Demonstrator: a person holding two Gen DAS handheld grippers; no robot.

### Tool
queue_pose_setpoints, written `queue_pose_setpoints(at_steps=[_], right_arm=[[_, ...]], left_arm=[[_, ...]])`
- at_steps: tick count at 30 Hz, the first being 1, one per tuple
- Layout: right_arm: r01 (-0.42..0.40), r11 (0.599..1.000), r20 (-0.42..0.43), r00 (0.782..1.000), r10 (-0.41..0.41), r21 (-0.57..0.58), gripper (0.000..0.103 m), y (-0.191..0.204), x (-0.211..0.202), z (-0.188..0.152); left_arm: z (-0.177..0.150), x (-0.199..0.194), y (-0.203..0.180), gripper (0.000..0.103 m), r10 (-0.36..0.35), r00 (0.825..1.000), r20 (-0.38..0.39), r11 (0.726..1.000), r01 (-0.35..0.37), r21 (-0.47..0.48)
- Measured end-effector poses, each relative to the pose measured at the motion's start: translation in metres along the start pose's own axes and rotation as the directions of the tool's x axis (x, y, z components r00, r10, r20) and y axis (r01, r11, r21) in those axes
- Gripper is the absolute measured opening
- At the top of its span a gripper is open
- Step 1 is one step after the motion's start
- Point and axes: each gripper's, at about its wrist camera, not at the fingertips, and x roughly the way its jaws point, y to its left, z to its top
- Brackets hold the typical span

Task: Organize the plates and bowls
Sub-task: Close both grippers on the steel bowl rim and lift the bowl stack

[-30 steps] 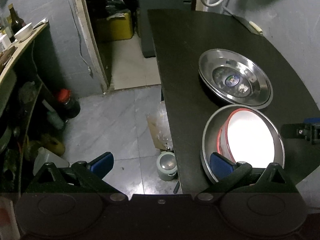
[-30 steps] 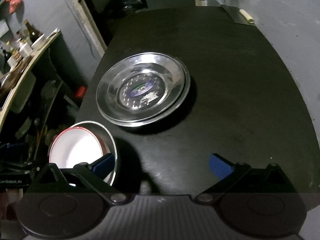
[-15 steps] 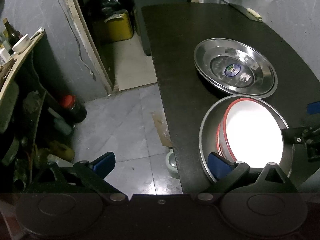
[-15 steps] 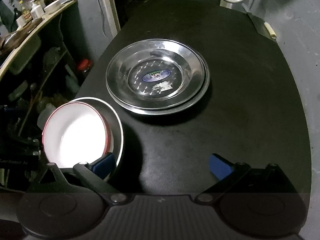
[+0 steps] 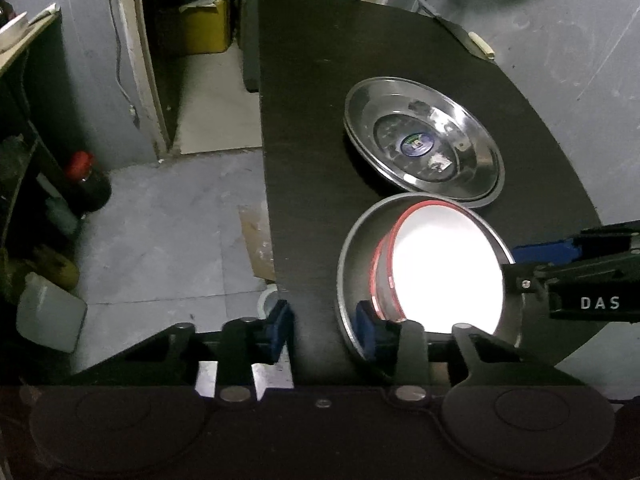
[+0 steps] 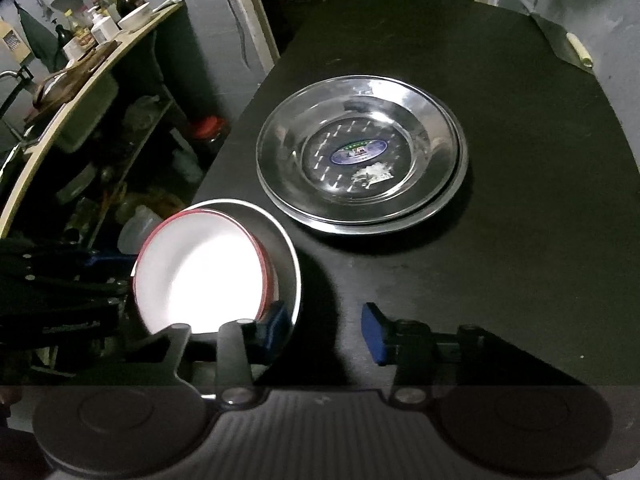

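A steel bowl (image 5: 352, 248) (image 6: 290, 248) sits at the black table's near left edge, with a white red-rimmed bowl (image 5: 444, 276) (image 6: 200, 276) nested inside. Stacked steel plates (image 5: 420, 140) (image 6: 360, 152) lie just beyond it. My left gripper (image 5: 324, 330) straddles the steel bowl's near left rim, right finger inside, left finger outside, jaws partly closed with a gap. My right gripper (image 6: 324, 330) straddles the bowl's opposite rim the same way, left finger inside, right finger over the table. It also shows in the left wrist view (image 5: 560, 272).
The black table (image 6: 520, 240) extends to the right and back; a knife (image 5: 472, 36) lies at its far edge by the grey wall. Left of the table are floor, a doorway, and a cluttered shelf (image 6: 72, 92) with bottles.
Both grippers' jaws have narrowed from wide open around the steel bowl's rim. Both cameras have moved in closer to the bowl.
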Motion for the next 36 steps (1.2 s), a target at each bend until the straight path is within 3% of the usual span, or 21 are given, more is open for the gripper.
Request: queue_pose_setpoints(at_steps=[6, 15, 25, 31, 36], right_arm=[[-0.035, 0.999, -0.026, 0.999, 0.036, 0.031, 0.033, -0.002, 0.004, 0.005], [-0.083, 0.993, -0.053, 0.995, 0.088, 0.089, 0.026, -0.009, 0.016, 0.007], [-0.14, 0.976, -0.056, 0.987, 0.151, 0.166, 0.026, -0.021, 0.025, 0.007], [-0.158, 0.975, -0.049, 0.985, 0.167, 0.156, 0.011, -0.018, 0.023, 0.008], [-0.177, 0.964, -0.045, 0.981, 0.189, 0.199, 0.011, -0.024, 0.022, 0.007]], left_arm=[[0.002, 0.001, -0.006, 0.012, -0.022, 1.0, -0.003, 1.0, 0.022, -0.003], [0.003, 0.002, -0.003, 0.011, -0.042, 0.999, 0.006, 0.998, 0.042, -0.046], [0.004, 0.005, 0.006, 0.011, -0.077, 0.997, -0.002, 0.988, 0.076, -0.131], [0.005, 0.008, 0.001, 0.009, -0.073, 0.997, -0.004, 0.99, 0.072, -0.123], [0.005, 0.008, -0.002, 0.009, -0.072, 0.997, -0.006, 0.99, 0.071, -0.125]])
